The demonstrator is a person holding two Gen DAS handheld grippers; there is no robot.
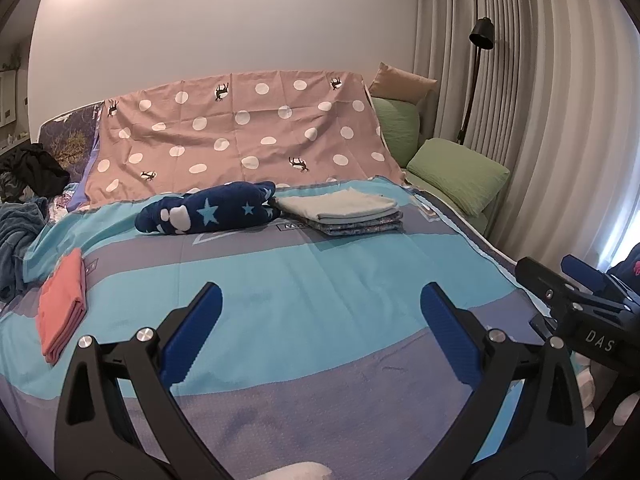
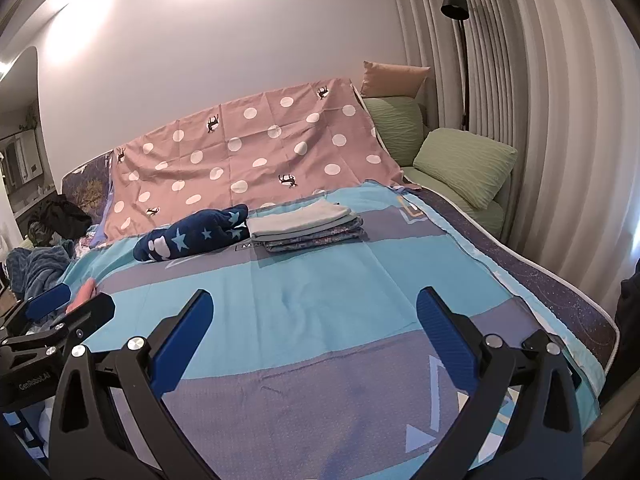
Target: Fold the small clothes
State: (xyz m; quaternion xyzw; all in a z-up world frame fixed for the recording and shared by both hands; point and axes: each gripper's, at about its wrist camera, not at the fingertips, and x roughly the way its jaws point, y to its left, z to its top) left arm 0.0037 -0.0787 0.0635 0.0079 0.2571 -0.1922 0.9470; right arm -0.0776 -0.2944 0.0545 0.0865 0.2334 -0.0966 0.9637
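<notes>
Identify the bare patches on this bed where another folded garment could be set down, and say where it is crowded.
The widest bare patch is the blue bedspread between the left claw, the coral folded cloth and the far row. Another lies right of the folded stack, toward the green pillow. The far edge is crowded: the star-print garment touches the stack.

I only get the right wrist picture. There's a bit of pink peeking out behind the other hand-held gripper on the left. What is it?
Observer: A folded coral cloth, lying flat on the bedspread near its left edge.
Operator: Is there any writing on my own hand-held gripper?
Observer: Yes, the right hand-held gripper has the letters "DAS" on its side.
Operator: Anything else I miss?
Observer: Something white at the bottom edge, below the left hand-held gripper. Too little shows to tell what it is.
</notes>
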